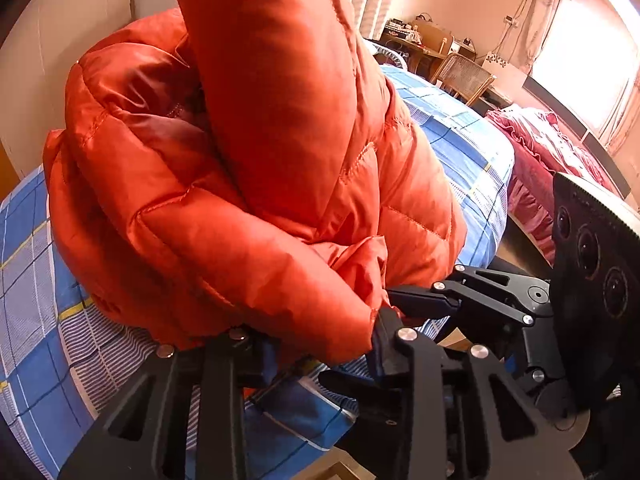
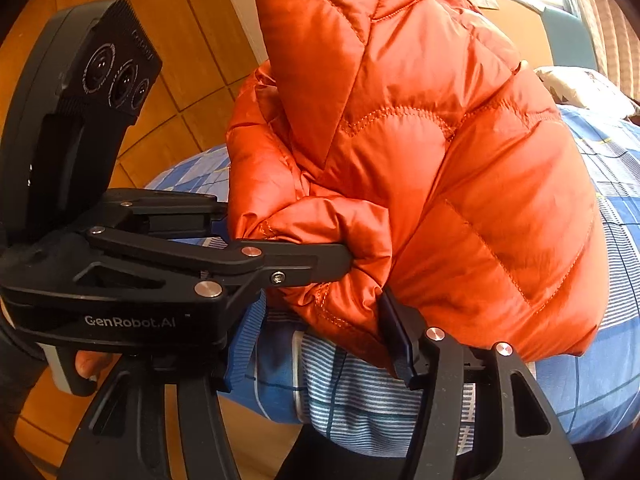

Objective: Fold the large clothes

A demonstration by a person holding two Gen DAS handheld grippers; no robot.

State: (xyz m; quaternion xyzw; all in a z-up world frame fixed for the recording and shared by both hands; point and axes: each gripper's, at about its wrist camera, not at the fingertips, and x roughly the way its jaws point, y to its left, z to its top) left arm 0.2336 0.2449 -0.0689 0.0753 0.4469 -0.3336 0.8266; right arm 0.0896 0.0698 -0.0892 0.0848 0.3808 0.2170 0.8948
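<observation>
An orange quilted puffer jacket [image 1: 260,160] lies bunched on a bed with a blue checked sheet [image 1: 460,140], and one panel rises up out of the frame. My left gripper [image 1: 320,340] is at the jacket's near hem, and its pads press on a thick fold of it. In the right wrist view its fingers [image 2: 312,258] dig into the same bunched edge of the jacket [image 2: 460,180]. My right gripper [image 2: 320,340] stands open right beside it. The hem hangs between its pads and brushes the right one.
The blue sheet [image 2: 600,380] ends at the bed's edge just below both grippers, over a wooden floor [image 2: 180,80]. A hand [image 2: 90,364] holds the left gripper's handle. Red bedding [image 1: 540,148], a chair [image 1: 464,76] and a cluttered desk [image 1: 420,36] lie beyond the bed. A pillow [image 2: 588,88] lies on the bed.
</observation>
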